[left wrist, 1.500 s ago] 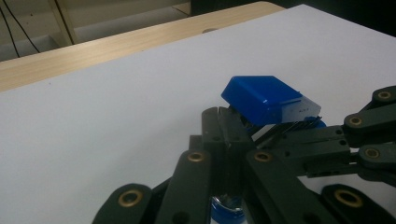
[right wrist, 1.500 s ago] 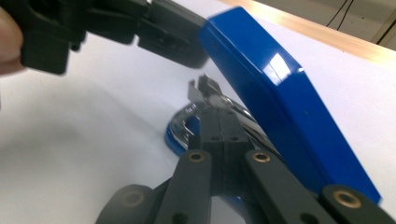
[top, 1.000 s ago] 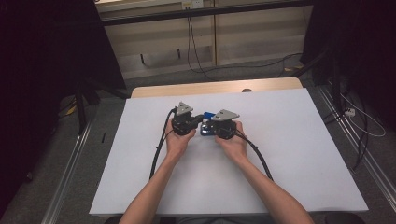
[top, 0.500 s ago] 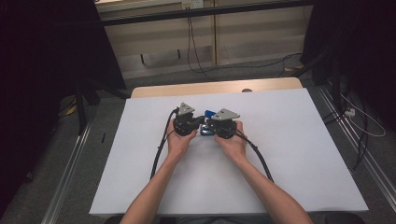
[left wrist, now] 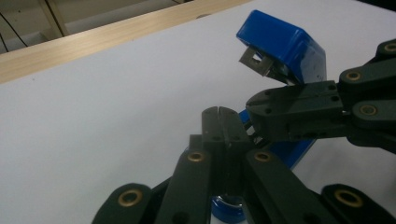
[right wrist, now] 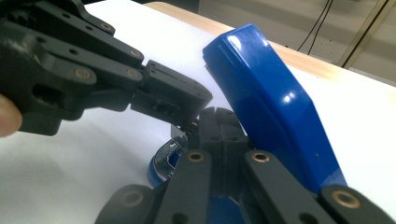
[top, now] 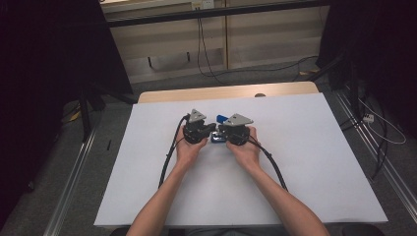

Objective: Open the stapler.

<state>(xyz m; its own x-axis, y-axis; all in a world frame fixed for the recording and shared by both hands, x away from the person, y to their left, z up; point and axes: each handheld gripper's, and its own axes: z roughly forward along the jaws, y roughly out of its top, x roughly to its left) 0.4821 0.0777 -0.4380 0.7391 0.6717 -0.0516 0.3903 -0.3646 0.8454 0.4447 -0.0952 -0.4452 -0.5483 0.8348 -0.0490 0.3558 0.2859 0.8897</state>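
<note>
A blue stapler [top: 217,139] lies mid-table on the white sheet, its top arm [left wrist: 285,46] swung up and open, showing the metal mouth. In the right gripper view the raised blue arm [right wrist: 266,102] leans to the right, with the base and shiny rail [right wrist: 164,161] below. My left gripper [top: 212,132] and right gripper [top: 221,132] meet tip to tip just over the base. In the left gripper view, the left gripper [left wrist: 218,113] has its jaws pressed together, and the right gripper [left wrist: 254,105] comes in from the right, also shut. I see nothing clearly held between either pair.
The white sheet [top: 305,157] covers most of the table, with a wooden strip [top: 231,92] at the far edge. Black cables [top: 169,157] trail from the grippers toward the near edge. Dark stands and floor cables [top: 373,123] flank the table.
</note>
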